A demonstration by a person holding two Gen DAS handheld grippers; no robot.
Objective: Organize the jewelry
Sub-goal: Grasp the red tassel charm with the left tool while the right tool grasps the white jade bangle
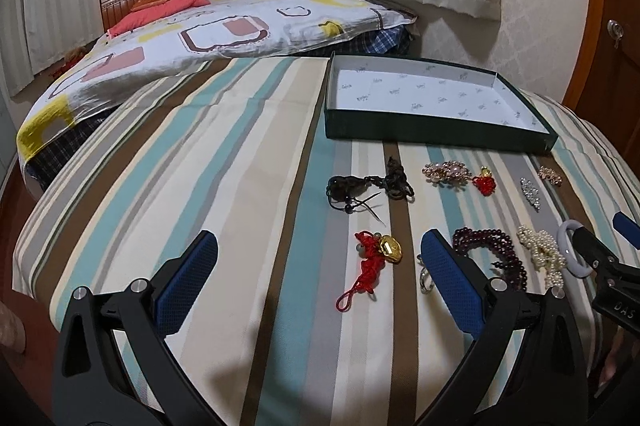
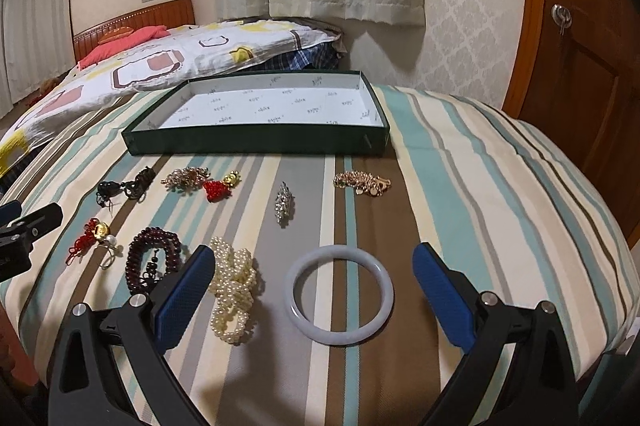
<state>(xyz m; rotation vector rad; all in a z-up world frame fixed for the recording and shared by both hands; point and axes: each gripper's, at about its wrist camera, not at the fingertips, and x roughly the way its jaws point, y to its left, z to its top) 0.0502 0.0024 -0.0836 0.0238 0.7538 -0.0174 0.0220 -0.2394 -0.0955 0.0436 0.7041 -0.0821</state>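
Observation:
Several pieces of jewelry lie on a striped cloth in front of an empty dark green box [image 1: 436, 135] [image 2: 256, 145] with a white lining. My left gripper [image 1: 320, 262] is open above a red knotted charm with a gold piece [image 1: 376, 252] [image 2: 90, 238]. My right gripper [image 2: 314, 280] is open around a pale jade bangle [image 2: 339, 296] [image 1: 570, 250], and pearl strands [image 2: 234, 290] [image 1: 542, 252] lie beside its left finger. Dark red beads [image 2: 154, 260] [image 1: 490, 250], a black cord piece [image 1: 370, 185] [image 2: 126, 187], a silver brooch [image 2: 284, 207] [image 1: 530, 191] and a gold chain [image 2: 362, 181] lie apart.
A pink-gold brooch [image 1: 446, 175] [image 2: 186, 177] and a red bead charm [image 1: 484, 181] [image 2: 218, 187] sit near the box. A silver ring [image 1: 425, 280] lies by my left gripper's right finger. Behind are a patterned quilt [image 1: 200, 41], curtains and a wooden door [image 2: 580, 65].

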